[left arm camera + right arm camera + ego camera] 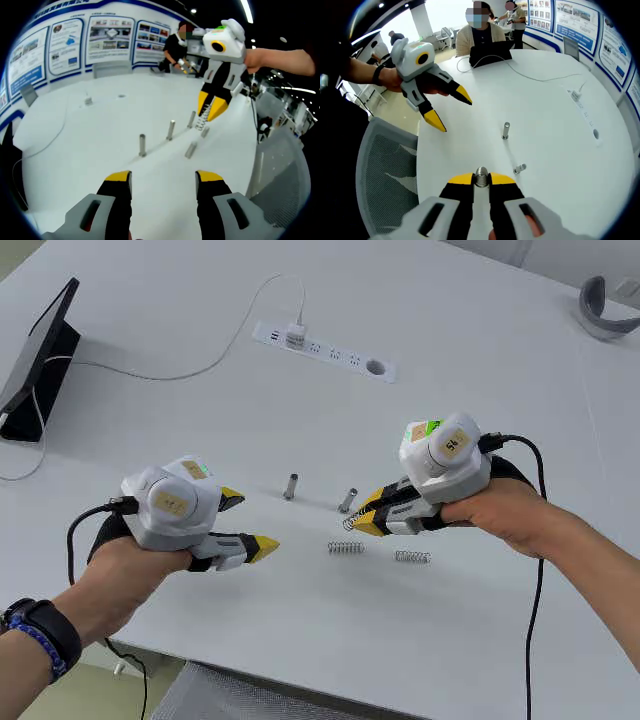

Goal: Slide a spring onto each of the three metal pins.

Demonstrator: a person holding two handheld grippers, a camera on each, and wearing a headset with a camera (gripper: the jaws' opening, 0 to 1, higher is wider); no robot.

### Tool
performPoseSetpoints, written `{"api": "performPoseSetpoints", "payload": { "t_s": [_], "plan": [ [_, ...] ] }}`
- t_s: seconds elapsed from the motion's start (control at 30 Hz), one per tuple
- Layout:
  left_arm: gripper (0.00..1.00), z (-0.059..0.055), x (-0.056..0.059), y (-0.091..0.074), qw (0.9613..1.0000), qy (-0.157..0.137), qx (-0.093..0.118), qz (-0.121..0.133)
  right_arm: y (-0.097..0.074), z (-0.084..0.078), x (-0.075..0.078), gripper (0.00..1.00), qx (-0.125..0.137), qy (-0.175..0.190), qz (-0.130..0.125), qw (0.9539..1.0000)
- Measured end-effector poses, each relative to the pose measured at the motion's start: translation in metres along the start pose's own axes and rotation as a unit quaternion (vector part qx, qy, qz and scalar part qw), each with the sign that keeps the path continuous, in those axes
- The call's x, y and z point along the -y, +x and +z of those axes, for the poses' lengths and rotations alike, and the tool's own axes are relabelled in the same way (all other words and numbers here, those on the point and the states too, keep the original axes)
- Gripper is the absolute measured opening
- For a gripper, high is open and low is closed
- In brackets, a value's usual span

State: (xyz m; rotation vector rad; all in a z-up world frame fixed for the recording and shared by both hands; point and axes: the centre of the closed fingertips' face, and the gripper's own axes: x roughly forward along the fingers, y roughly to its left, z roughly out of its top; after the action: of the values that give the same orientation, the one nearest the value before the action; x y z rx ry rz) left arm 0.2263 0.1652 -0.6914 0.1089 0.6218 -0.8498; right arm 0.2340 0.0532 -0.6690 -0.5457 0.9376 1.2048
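Observation:
Two upright metal pins (290,486) (347,500) stand on the white table (300,640). My right gripper (362,521) is shut on a spring (351,523), held low just right of the nearer pin. In the right gripper view the spring (481,176) sits end-on between the yellow tips, with the pins (506,130) (519,168) ahead. Two more springs (346,547) (412,557) lie on the table. My left gripper (250,522) hovers open and holds nothing, to the left of the pins. The left gripper view shows three pins (142,145) (170,130) (191,119) in a row.
A white power strip (322,348) with a plugged cable lies at the back. A dark tablet on a stand (40,350) is at the far left, and a grey curved object (600,310) at the far right. A mesh chair (230,695) is below the table's near edge.

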Motion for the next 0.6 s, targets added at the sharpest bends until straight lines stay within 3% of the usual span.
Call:
{"api": "performPoseSetpoints", "payload": {
  "t_s": [0.27, 0.6],
  "plan": [
    [0.58, -0.001, -0.010, -0.003, 0.9998, -0.015, 0.003, 0.014, 0.007, 0.009, 0.014, 0.12, -0.003, -0.005, -0.005, 1.0000],
    [0.62, 0.000, -0.013, -0.010, 0.9996, -0.020, 0.003, 0.021, 0.021, 0.022, 0.031, 0.12, -0.006, -0.020, -0.004, 0.9998]
  ]
}}
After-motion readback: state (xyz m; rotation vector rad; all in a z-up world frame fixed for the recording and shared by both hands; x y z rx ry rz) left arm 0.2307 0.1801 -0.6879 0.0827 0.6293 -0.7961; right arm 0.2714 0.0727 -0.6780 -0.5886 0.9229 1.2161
